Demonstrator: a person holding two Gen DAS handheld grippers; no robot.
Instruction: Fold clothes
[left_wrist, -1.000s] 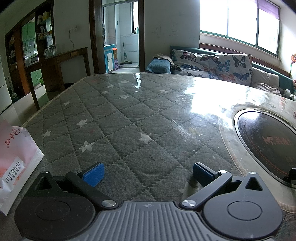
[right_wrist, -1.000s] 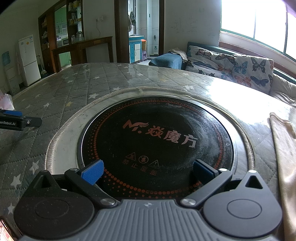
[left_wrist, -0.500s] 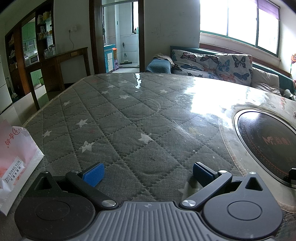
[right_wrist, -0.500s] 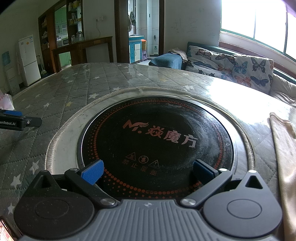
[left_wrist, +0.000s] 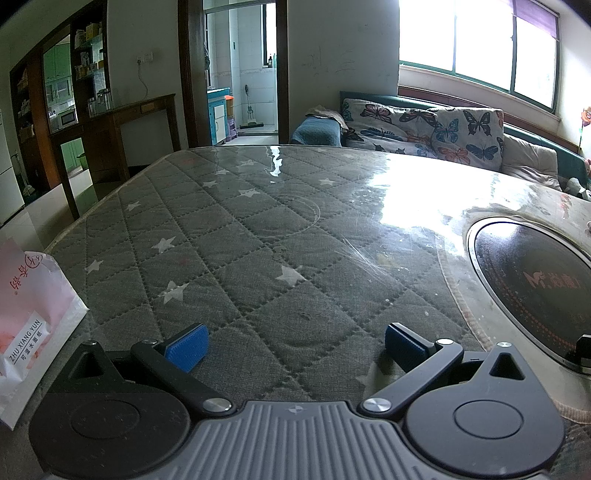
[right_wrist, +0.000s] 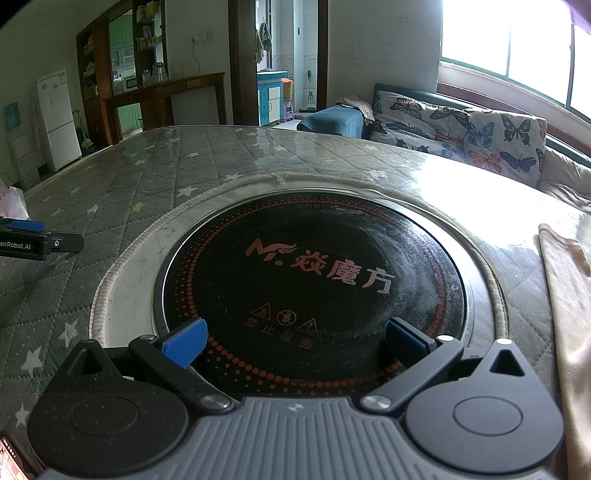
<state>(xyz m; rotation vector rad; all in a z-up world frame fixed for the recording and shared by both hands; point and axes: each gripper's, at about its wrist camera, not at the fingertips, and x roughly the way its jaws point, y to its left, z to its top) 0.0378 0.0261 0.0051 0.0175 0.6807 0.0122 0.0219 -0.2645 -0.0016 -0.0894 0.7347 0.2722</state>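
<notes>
A beige garment (right_wrist: 565, 295) lies flat at the right edge of the table in the right wrist view; only its left strip shows. My right gripper (right_wrist: 295, 341) is open and empty, low over the black round cooktop (right_wrist: 314, 273), left of the garment. My left gripper (left_wrist: 295, 343) is open and empty over the grey quilted star-pattern table cover (left_wrist: 240, 258). The left gripper also shows at the left edge of the right wrist view (right_wrist: 37, 240). No garment shows in the left wrist view.
A white and pink paper bag (left_wrist: 29, 314) stands at the table's left edge. The cooktop (left_wrist: 535, 280) is set into the table with a rope-like rim (right_wrist: 122, 258). A butterfly-pattern sofa (left_wrist: 424, 129) lies beyond the table under windows.
</notes>
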